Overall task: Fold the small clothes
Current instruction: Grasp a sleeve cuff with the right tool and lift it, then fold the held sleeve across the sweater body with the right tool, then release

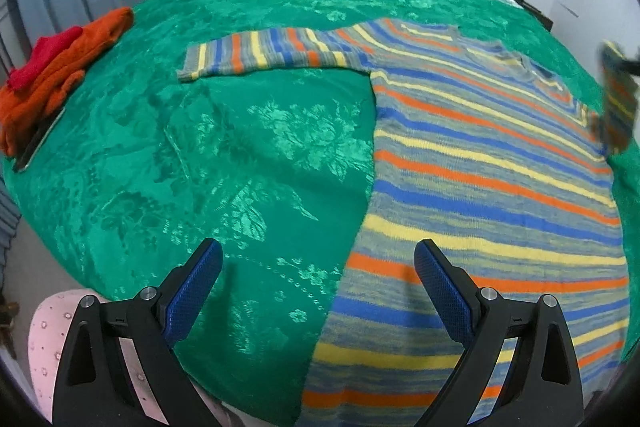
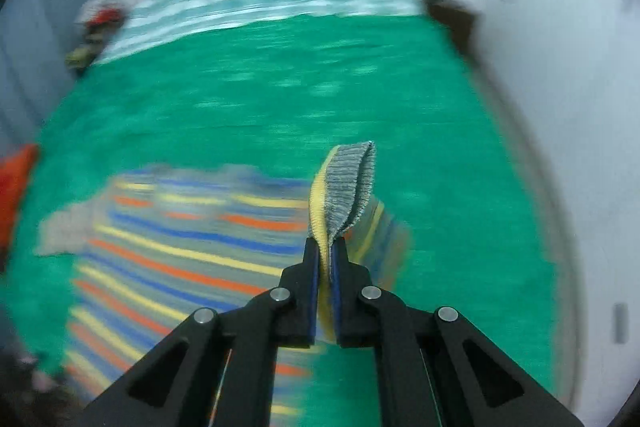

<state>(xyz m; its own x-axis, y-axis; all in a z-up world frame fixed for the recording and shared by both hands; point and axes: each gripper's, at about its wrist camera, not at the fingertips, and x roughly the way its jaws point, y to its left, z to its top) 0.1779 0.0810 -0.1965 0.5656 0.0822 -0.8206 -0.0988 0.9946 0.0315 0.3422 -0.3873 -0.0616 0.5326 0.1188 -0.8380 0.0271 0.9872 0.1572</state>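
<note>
Right gripper [image 2: 329, 247] is clamped tight on the cuff [image 2: 346, 183] of the striped sweater's [image 1: 500, 187] sleeve, jaws nearly touching w/ just knit fabric between them; cuff sticks up past the tips as a grey ribbed loop w/ a yellow edge. Sleeve hangs lifted off the green bedspread [image 1: 240, 147], prob. so it can be carried across the body w/o dragging. Right-wrist view is smeared w/ motion blur, so details of the sweater below are soft. Left gripper [image 1: 318, 287] hovers wide open w/ nothing between its blue pads [image 1: 192, 291], low over the sweater's near left edge and bedspread; looks parked there ready to pin or smooth the hem, though that's a guess. Sweater lies flat on the bed, body spread, other sleeve [image 1: 272, 55] stretched straight out to the left, flat. In the left-wrist view, lifted sleeve shows blurred at far right edge. Orange and red clothes [image 1: 60, 67] sit piled at the bed's left edge, well apart from the sweater; likely waiting or done, can't tell which.
</note>
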